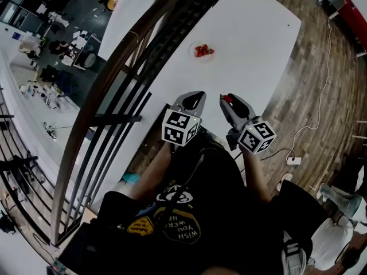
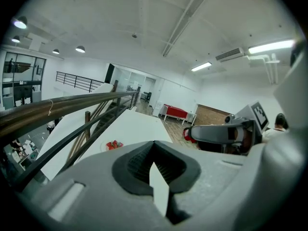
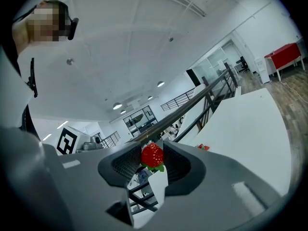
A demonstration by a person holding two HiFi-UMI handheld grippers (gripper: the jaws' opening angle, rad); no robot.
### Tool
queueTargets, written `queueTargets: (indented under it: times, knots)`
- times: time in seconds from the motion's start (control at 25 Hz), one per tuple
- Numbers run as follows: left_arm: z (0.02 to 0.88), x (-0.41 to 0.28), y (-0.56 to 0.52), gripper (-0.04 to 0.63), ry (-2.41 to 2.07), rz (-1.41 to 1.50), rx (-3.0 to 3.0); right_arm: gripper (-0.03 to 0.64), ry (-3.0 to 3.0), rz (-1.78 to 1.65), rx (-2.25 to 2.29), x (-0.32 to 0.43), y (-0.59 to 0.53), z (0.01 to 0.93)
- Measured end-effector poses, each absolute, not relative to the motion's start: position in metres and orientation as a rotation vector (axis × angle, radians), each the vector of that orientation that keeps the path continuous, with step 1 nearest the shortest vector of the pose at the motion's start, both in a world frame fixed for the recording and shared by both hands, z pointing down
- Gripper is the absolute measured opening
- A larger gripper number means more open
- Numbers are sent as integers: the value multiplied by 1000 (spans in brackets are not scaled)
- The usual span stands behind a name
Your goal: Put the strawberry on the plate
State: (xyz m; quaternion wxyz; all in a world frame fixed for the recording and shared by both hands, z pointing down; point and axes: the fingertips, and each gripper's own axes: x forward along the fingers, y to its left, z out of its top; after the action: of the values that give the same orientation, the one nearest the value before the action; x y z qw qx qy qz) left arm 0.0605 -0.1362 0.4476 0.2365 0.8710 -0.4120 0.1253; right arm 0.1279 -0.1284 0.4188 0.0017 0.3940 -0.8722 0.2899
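**Head view.** The right gripper (image 1: 228,101) holds a small red strawberry (image 1: 227,99) at the tips of its fingers, above the near edge of the white table (image 1: 252,44). The left gripper (image 1: 193,101) hangs just beside it, fingers together and empty. The plate (image 1: 193,54), which already carries a few red berries (image 1: 202,51), lies well apart, farther up the table.

**Left gripper view.** The fingers meet at their tips with nothing between them. The plate appears as a small pale disc with red fruit on the table beyond.

**Right gripper view.** The strawberry sits pinched between the dark ribbed pads (image 3: 176,165), red body uppermost and green calyx hanging below. Its skin is bright, seeded and glossy. Whether it is real fruit or a model cannot be settled from this view. Judged as fruit, it is light, soft and easily bruised, with a slightly slick skin. It is best held across its broad shoulders under light pressure, and set down on the plate rather than dropped.
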Motion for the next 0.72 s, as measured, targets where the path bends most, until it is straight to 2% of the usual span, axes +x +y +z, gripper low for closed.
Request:
queueTargets:
  times: [0.28,0.48,0.72]
  knots:
    - [460,49,-162,3,-1221,367,2343,144,-2743,975,1137,125,-145,442]
    - [497,44,-174,3,-1186,458,2289,144,-2728,1020,1162,126,-160,452]
    - [496,34,-189,3,-1116,447,2295,144,-2680,1016,1200,109,-177,454]
